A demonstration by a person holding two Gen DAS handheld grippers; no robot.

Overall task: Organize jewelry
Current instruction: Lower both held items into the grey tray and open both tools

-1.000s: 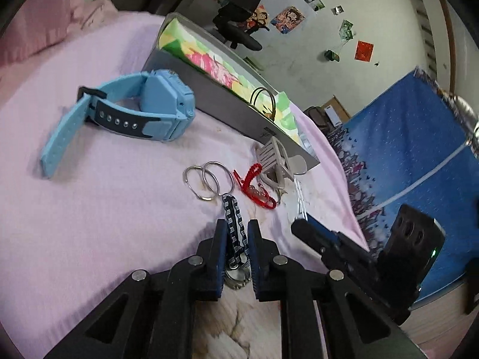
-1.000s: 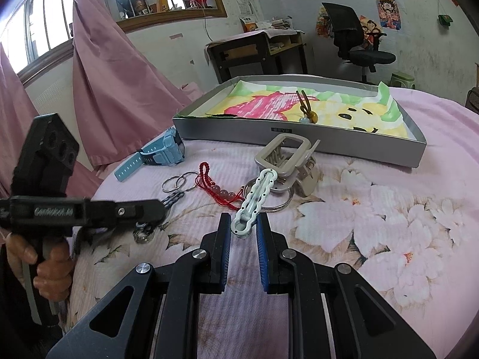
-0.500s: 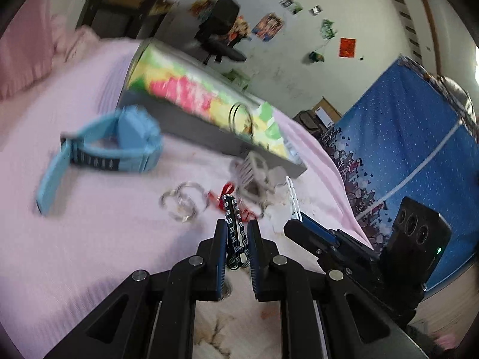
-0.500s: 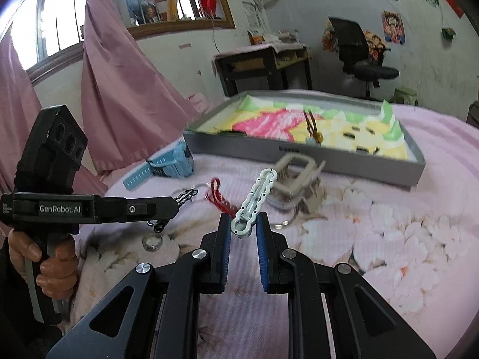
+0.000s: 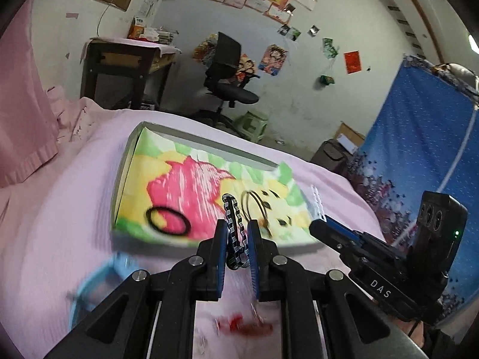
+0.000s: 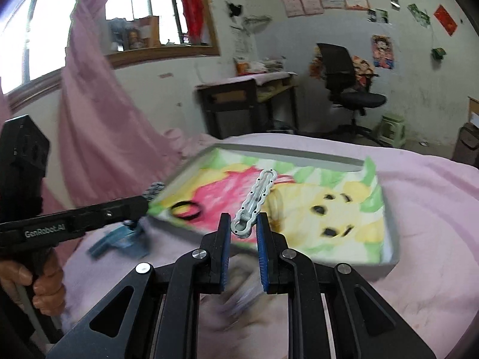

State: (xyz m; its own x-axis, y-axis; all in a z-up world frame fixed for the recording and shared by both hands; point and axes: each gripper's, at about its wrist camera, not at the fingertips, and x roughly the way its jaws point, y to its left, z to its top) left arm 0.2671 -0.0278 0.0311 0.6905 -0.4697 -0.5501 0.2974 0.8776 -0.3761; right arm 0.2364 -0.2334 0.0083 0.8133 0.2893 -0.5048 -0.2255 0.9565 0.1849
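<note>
My left gripper (image 5: 236, 233) is shut on a black-and-white checkered hair clip (image 5: 233, 224), which stands up between the pads. My right gripper (image 6: 243, 227) is shut on a pale grey wavy hair clip (image 6: 254, 203). Both are held in the air just short of the grey tray (image 5: 122, 164) lined with a bright cartoon cloth (image 6: 329, 209). Inside the tray lie a black hair tie (image 5: 167, 220) and a thin dark hoop (image 5: 254, 206). The right gripper's body (image 5: 389, 263) shows at right in the left wrist view, and the left gripper's body (image 6: 74, 224) at left in the right wrist view.
A blue watch (image 6: 119, 239) lies blurred on the pink bedspread (image 5: 60, 209) in front of the tray. A red bracelet (image 5: 245, 326) lies below my left gripper. Behind the bed stand a desk (image 6: 245, 101), an office chair (image 6: 350, 89) and a green stool (image 5: 254, 119).
Both grippers have lifted their clips off the bedspread and moved up and forward toward the tray. The tray now fills the middle of both views; the watch and red bracelet have dropped toward the bottom.
</note>
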